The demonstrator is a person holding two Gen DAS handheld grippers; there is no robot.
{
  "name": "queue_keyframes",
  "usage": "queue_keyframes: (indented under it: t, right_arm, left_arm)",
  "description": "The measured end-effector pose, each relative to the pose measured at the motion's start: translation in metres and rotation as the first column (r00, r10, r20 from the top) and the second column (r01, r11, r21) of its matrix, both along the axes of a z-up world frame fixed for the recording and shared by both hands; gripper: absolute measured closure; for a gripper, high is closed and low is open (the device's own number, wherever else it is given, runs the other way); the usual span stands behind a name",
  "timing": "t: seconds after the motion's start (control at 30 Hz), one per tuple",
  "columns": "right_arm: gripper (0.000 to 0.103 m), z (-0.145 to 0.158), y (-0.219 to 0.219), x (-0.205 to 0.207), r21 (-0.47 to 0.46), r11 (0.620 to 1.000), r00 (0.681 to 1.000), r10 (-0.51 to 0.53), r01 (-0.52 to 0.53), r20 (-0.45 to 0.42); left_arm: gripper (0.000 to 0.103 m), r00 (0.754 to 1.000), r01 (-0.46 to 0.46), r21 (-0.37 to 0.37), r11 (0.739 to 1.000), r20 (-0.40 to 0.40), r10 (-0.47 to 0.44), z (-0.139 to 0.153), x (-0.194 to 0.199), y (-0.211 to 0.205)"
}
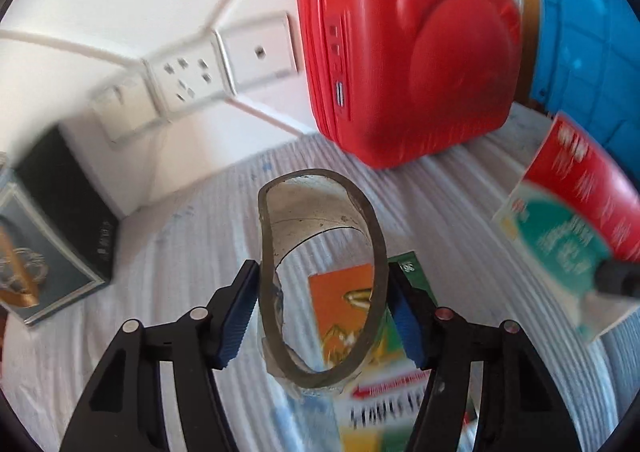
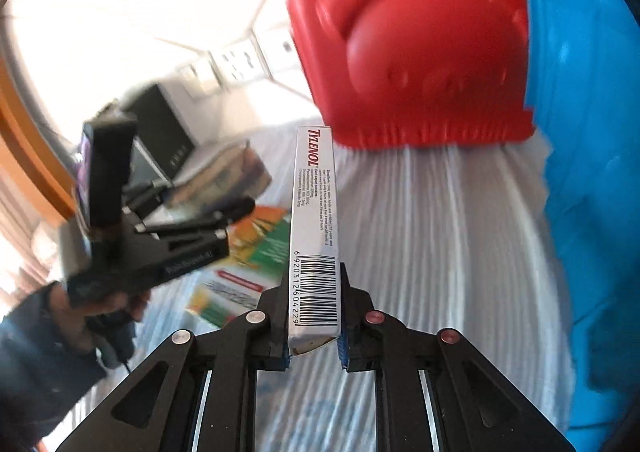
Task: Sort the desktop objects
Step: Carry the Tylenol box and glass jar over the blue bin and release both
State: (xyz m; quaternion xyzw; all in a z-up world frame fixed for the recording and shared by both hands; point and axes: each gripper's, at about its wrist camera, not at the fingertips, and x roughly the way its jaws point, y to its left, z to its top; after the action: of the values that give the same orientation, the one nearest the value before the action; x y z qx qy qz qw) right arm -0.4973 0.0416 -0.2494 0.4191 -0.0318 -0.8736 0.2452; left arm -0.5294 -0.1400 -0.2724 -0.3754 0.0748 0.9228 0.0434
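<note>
We see the left gripper clamping a squashed tape roll between its blue pads, raised above the striped cloth. The right gripper is clenched on an upright Tylenol box, which juts forward towards the red case.

case behind tape roll | bin right of case

tape roll: near-empty grey ring, squashed oval, upright, lifted | Tylenol box: white, slim, barcode edge up, lifted | orange-green box: lay flat on striped surface
</note>
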Motion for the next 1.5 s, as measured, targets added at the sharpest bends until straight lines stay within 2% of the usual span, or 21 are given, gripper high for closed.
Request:
queue_keyframes:
  t: [0.1,0.17,0.27,0.37,0.5,0.63,0.77,0.9,0.97,1.03,1.17,1.33,1.37,1.4,1.43,1.47,1.5]
  right_arm:
    - [0.088,0.040,0.009,0.031,-0.034,0.999,0.998,0.005,-0.007,-0.061]
    - [0.088,0.069,0.015,0.056,-0.067,0.998,0.995,0.015,-0.021,-0.097]
    - [0.088,0.110,0.024,0.103,-0.068,0.997,0.987,0.030,-0.041,-0.156]
    - [0.088,0.147,0.035,0.157,-0.058,0.998,0.979,0.028,-0.041,-0.202]
    - [0.088,0.185,0.067,0.225,-0.058,0.998,0.965,-0.017,0.001,-0.261]
    - [0.087,0.227,0.123,0.290,-0.079,0.991,0.926,-0.130,0.109,-0.354]
    - [0.087,0.262,0.205,0.327,-0.130,0.960,0.863,-0.280,0.248,-0.421]
    - [0.087,0.286,0.280,0.339,-0.154,0.926,0.813,-0.376,0.343,-0.445]
    - [0.087,0.295,0.320,0.336,-0.142,0.914,0.797,-0.401,0.379,-0.451]
    - [0.087,0.297,0.343,0.329,-0.127,0.908,0.795,-0.412,0.399,-0.446]
    - [0.087,0.297,0.387,0.306,-0.121,0.901,0.807,-0.427,0.416,-0.408]
    - [0.085,0.291,0.411,0.286,-0.115,0.895,0.807,-0.439,0.430,-0.395]
    - [0.083,0.291,0.416,0.279,-0.131,0.891,0.803,-0.450,0.435,-0.391]
    - [0.071,0.290,0.422,0.274,-0.143,0.883,0.793,-0.466,0.448,-0.392]
    - [0.056,0.289,0.429,0.267,-0.146,0.875,0.786,-0.480,0.462,-0.390]
    - [0.021,0.288,0.434,0.261,-0.141,0.867,0.782,-0.494,0.479,-0.379]
    - [0.013,0.288,0.438,0.258,-0.153,0.861,0.775,-0.504,0.485,-0.381]
  left_arm:
    - [0.041,0.998,0.006,0.002,1.000,-0.065,-0.006,0.033,0.039,-0.001]
    - [0.041,0.993,0.013,-0.026,1.000,-0.113,-0.016,0.057,0.066,0.002]
    - [0.041,0.981,0.029,-0.069,0.997,-0.189,-0.041,0.098,0.110,0.015]
    - [0.041,0.963,0.055,-0.064,0.996,-0.260,-0.070,0.142,0.153,0.037]
    - [0.041,0.926,0.129,-0.049,0.990,-0.352,-0.138,0.194,0.203,0.084]
    - [0.041,0.885,0.206,-0.056,0.977,-0.415,-0.210,0.238,0.241,0.146]
    - [0.041,0.857,0.276,-0.072,0.959,-0.434,-0.279,0.269,0.265,0.215]
    - [0.041,0.833,0.311,-0.086,0.947,-0.454,-0.315,0.286,0.275,0.292]
    - [0.041,0.835,0.303,-0.084,0.949,-0.457,-0.307,0.289,0.273,0.319]
    - [0.041,0.840,0.299,-0.068,0.952,-0.454,-0.296,0.293,0.271,0.342]
    - [0.040,0.849,0.278,-0.089,0.956,-0.443,-0.288,0.298,0.271,0.381]
    - [0.037,0.868,0.227,-0.112,0.967,-0.426,-0.253,0.301,0.263,0.412]
    - [0.036,0.873,0.212,-0.119,0.970,-0.422,-0.243,0.302,0.262,0.416]
    - [0.034,0.877,0.198,-0.131,0.971,-0.420,-0.235,0.304,0.261,0.422]
    - [0.026,0.877,0.184,-0.144,0.972,-0.422,-0.229,0.306,0.260,0.426]
    - [0.022,0.874,0.163,-0.158,0.974,-0.434,-0.217,0.309,0.260,0.429]
    - [0.017,0.867,0.142,-0.166,0.976,-0.455,-0.203,0.312,0.264,0.431]
